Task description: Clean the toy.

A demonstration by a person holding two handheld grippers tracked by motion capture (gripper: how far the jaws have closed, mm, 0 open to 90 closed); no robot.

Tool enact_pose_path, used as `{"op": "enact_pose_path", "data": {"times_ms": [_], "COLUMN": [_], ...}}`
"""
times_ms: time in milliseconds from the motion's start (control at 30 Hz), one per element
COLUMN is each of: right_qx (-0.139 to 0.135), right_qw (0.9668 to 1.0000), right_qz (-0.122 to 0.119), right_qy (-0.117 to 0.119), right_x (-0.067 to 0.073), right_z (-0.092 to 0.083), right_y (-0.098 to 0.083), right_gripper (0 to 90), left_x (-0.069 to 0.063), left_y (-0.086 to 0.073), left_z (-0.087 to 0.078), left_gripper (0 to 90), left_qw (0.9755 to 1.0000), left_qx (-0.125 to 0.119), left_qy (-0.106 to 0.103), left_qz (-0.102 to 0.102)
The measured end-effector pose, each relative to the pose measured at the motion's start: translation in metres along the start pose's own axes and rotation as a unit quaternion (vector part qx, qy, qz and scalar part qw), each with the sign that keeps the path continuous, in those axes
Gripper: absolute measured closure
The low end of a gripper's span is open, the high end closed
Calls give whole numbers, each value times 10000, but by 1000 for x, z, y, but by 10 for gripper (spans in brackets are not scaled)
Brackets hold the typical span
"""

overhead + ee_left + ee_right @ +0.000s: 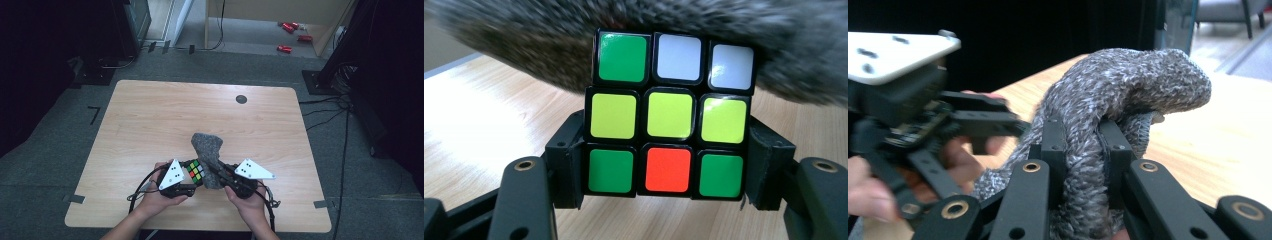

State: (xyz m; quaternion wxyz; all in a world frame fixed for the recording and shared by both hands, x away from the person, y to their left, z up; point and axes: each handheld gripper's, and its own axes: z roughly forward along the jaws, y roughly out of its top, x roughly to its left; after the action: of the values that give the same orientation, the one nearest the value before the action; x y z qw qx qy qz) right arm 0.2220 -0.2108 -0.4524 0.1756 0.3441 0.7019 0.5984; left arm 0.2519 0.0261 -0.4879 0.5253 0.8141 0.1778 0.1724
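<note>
Glossy plastic cube, fuzzy grey knitted cloth, matt pale wood-grain table.

The multicoloured puzzle cube sits at the six o'clock edge of the pale wooden desk. The grey woolly felt cloth lies touching it at its three o'clock, reaching toward twelve and draping behind the cube.

Cloth above the left fingers is blurred, its upper part cut off by the top edge. Cube: side faces covered by the left pads; rear faces hidden. Between the right fingers, the pinched cloth fold runs off the bottom edge. Beyond them, the left gripper is blurred and cut off at the left edge.
</note>
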Motion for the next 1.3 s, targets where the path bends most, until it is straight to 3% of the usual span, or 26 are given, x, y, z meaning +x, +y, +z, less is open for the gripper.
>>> {"op": "enact_pose_path", "data": {"times_ms": [100,267,400,533,733,900,1000,1100,1233,1300], "right_qx": [-42,57,170,151,63,61,113,104,-24,-23], "right_qw": [9999,9995,9990,9994,9995,9999,9997,9997,9997,9994], "right_qz": [-121,70,31,-63,-288,-87,22,-71,-224,-339], "right_qy": [-29,-316,-415,-300,-58,-114,-202,-215,8,-11], "right_x": [6,-12,-17,-13,5,-9,-17,-14,-3,3], "right_z": [1,0,-2,-1,2,1,-1,-3,-3,-2], "right_y": [3,-5,-9,-9,-2,-7,-11,-9,-4,-3], "right_gripper": [782,781,781,781,775,773,774,776,774,774], "left_x": [0,2,4,6,2,0,2,2,-2,-3], "left_y": [1,2,3,1,1,4,4,4,4,4], "left_z": [-3,-6,-7,-6,-3,-4,-6,-5,-1,0], "left_gripper": [347,346,346,347,347,347,347,347,347,347], "left_qw": [9999,9998,9997,9998,9999,9999,9998,9997,9998,9998], "left_qx": [-102,-176,-220,-131,-28,-81,-174,-183,-75,-67], "left_qy": [9,39,95,105,125,91,13,19,69,82], "left_qz": [-6,2,-33,-103,-18,-7,-127,-161,-168,-140]}}
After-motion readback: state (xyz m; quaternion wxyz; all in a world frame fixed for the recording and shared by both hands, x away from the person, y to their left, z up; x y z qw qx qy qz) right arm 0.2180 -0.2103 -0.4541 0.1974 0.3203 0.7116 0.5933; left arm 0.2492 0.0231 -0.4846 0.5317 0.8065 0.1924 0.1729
